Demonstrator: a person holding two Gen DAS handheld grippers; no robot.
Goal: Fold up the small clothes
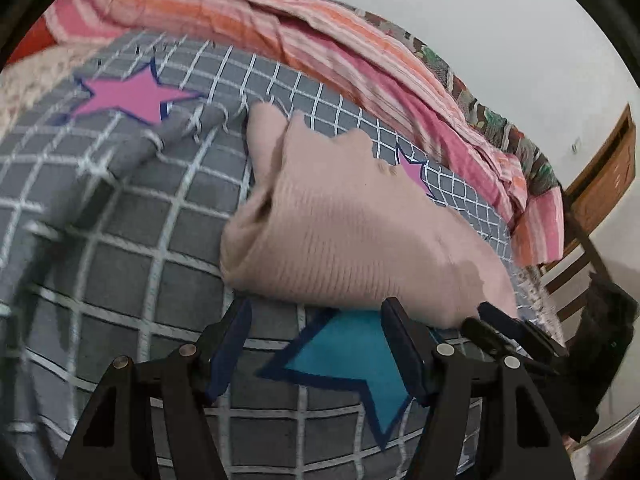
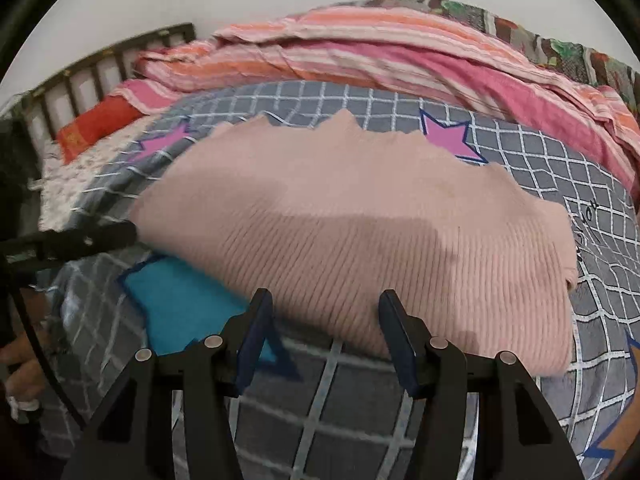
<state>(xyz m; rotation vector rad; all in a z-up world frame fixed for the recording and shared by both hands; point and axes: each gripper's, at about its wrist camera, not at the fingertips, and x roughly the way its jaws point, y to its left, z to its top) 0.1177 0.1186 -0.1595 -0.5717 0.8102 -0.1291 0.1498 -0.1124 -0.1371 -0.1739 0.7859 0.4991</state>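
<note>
- The pink sweater (image 2: 352, 232) lies on the bed, on the grey checked sheet (image 1: 120, 248), already folded into a thick block with a ragged far edge. Its near fold sits just past a blue star (image 1: 352, 360) printed on the sheet.
- The right tongs (image 2: 324, 332) are open and hold nothing; their tips sit at the sweater's near edge, the right-hand finger just over the knit, the left-hand one beside it.
- The left tongs (image 1: 316, 344) are also open and empty, with the star between the fingers and the sweater's near-left edge just beyond the tips.
- In the left view the right tongs show at the sweater's near-right corner; in the right view the left tongs show at its left side. So the two stand at opposite ends of the near edge.
- Judged from this, the fold is nearly done, and the step in hand is either a last fold or a tidy.
- To do it well: pinch all layers of the near edge at both ends, not just the top one, lift evenly, and carry it flat to the far edge.
- Risk: the thick knit may slip out or sag in the middle.
- Far off lies a striped blanket (image 2: 360, 52); at far left, a red pillow (image 2: 96, 124).
</note>
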